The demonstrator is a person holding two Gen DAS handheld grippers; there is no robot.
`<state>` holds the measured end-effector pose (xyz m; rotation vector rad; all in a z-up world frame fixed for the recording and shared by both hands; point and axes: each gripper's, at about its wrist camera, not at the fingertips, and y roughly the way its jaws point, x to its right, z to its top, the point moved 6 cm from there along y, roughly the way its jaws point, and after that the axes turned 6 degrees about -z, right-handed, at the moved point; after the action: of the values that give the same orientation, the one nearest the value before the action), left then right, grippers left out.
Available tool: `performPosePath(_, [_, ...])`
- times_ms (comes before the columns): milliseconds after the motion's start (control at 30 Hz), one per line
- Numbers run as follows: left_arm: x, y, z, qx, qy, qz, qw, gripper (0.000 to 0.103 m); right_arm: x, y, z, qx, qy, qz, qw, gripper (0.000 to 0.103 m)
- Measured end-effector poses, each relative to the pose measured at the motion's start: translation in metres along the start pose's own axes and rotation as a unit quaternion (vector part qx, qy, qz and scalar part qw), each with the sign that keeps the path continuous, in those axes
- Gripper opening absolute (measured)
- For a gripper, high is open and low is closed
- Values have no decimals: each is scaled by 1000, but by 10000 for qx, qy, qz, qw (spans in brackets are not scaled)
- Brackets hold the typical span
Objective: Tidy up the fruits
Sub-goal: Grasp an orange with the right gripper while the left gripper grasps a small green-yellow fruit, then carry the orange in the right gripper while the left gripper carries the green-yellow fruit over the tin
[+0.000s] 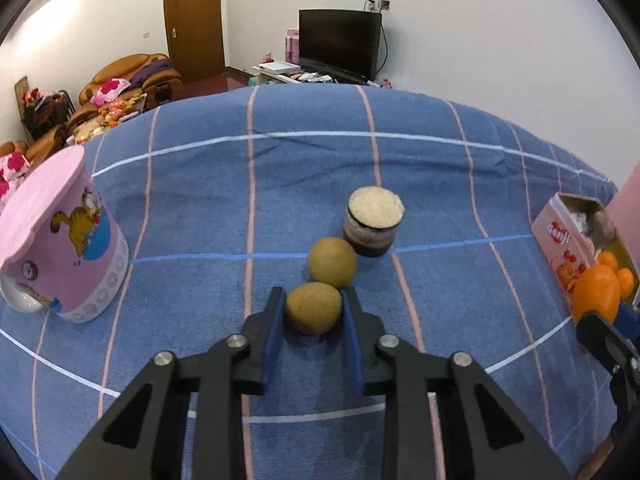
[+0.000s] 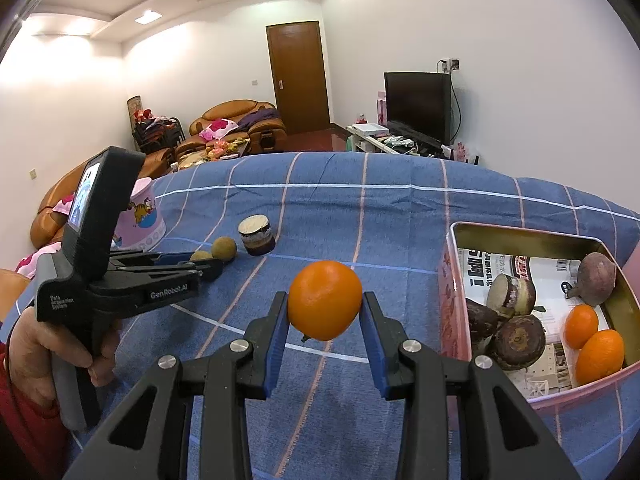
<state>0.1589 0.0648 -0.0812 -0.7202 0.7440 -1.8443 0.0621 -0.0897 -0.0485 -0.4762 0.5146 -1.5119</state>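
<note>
Covering the work surface, a blue checked cloth [image 2: 400, 216] fills the foreground; beyond it stand a brown door [image 2: 299, 76], sofas [image 2: 236, 120] and a dark television [image 2: 418, 104]. At 3 o'clock in the right wrist view, a pink tin [image 2: 532, 236] holds two oranges [image 2: 598, 356] and dark-skinned pieces [image 2: 518, 342]. Right gripper [image 2: 324, 312] pinches an orange [image 2: 325, 300] clear of the cloth. Left gripper [image 1: 313, 308] brackets a brownish fruit [image 1: 314, 308], its blue pads touching both sides. A pink cartoon cup [image 1: 68, 236] sits at 9 o'clock.

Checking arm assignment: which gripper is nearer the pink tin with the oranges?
Right. The right gripper, holding an orange, is just beside the pink tin; the left gripper is farther off, around a brown fruit.
</note>
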Motion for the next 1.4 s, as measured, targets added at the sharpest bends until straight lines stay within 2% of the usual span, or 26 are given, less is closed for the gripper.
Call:
performPosePath(100, [-10, -10, -1, 216, -201, 104, 9995, 29, 1, -3, 1, 108, 31, -25, 9999, 38])
performPosePath(233, [-12, -37, -3, 855, -240, 420, 9952, 29, 0, -12, 5, 410, -75, -139, 9990, 38])
performPosePath(400, [0, -58, -5, 1388, -210, 730, 9874, 29, -4, -28, 12, 955, -357, -529, 9934, 38])
performPosePath(600, [17, -77, -11, 1724, -89, 1149, 9783, 29, -5, -28, 13, 969, -382, -560, 9930, 38])
performPosePath(933, [40, -87, -25, 1825, -268, 1246, 9749, 29, -6, -34, 10, 1006, -394, -609, 9923, 38])
performPosePath(1400, [68, -93, -37, 1929, -217, 1369, 9714, 29, 9, -52, -5, 972, -460, -606, 9924, 38])
